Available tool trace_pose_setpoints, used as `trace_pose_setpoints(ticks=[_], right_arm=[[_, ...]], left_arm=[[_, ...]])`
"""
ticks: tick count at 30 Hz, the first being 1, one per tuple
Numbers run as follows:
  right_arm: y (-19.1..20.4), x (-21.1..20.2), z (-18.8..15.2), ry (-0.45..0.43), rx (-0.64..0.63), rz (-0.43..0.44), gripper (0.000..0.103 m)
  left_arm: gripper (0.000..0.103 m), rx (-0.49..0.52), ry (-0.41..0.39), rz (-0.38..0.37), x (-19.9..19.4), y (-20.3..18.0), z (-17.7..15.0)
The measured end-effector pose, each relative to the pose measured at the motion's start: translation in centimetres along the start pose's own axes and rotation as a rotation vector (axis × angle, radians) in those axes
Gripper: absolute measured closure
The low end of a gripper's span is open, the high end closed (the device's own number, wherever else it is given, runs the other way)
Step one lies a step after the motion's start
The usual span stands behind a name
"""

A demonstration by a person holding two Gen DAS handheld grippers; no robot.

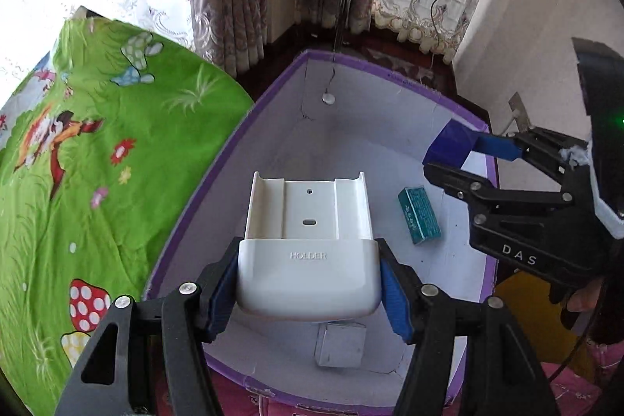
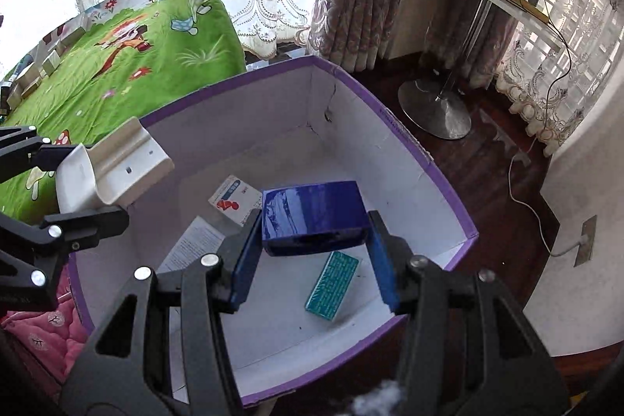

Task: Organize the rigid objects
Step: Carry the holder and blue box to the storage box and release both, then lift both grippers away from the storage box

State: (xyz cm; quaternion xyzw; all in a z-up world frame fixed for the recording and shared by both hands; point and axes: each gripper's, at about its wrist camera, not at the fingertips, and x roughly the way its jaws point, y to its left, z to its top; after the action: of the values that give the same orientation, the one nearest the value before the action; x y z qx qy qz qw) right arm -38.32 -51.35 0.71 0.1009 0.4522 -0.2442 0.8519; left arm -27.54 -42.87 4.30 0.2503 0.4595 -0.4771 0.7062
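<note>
Jaws of the left gripper (image 1: 309,285) pinch a white holder (image 1: 308,252); right gripper (image 2: 316,252) jaws pinch a blue box (image 2: 314,217), both above the purple-rimmed carton (image 2: 409,143).

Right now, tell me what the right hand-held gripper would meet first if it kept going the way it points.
Probably the teal box on the floor of the purple-rimmed box. The right hand-held gripper holds a blue box above it, though depth is unclear.

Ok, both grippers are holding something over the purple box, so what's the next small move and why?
Probably lower the left gripper a little further and release the white holder onto the bare floor of the purple box. It hangs clamped above the floor, while the right gripper, gripping the blue box, sits over the teal packet, a more crowded spot.
</note>
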Motion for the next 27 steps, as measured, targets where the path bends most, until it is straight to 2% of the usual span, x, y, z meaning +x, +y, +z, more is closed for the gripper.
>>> trace_pose_setpoints(ticks=[8, 10, 12, 18, 22, 24, 27], right_arm=[[0.7, 1.0, 0.4, 0.036, -0.005, -0.017, 0.046], [0.9, 1.2, 0.7, 0.053, -0.003, -0.029, 0.039], [1.1, 1.2, 1.0, 0.056, -0.003, -0.04, 0.033], [3.4, 1.3, 2.1, 0.061, -0.037, -0.042, 0.031], [7.0, 1.5, 2.9, 0.059, -0.11, -0.011, 0.031], [9.1, 1.6, 3.5, 0.051, -0.155, 0.016, 0.031], [13.0, 1.5, 4.7, 0.014, -0.247, 0.075, 0.031]], left_arm=[[0.038, -0.02, 0.076, -0.024, 1.8, 0.5, -0.4], [0.036, -0.05, 0.075, -0.028, 1.9, 1.1, -0.4], [0.034, -0.082, 0.065, -0.035, 1.7, 2.0, -0.5], [0.032, -0.158, 0.025, -0.055, 0.8, 5.1, -1.4], [0.032, -0.25, 0.001, -0.09, -0.1, 8.5, -2.3], [0.032, -0.313, -0.028, -0.177, -0.9, 10.4, -3.1], [0.032, -0.391, -0.111, -0.138, -3.2, 13.8, -4.5]])
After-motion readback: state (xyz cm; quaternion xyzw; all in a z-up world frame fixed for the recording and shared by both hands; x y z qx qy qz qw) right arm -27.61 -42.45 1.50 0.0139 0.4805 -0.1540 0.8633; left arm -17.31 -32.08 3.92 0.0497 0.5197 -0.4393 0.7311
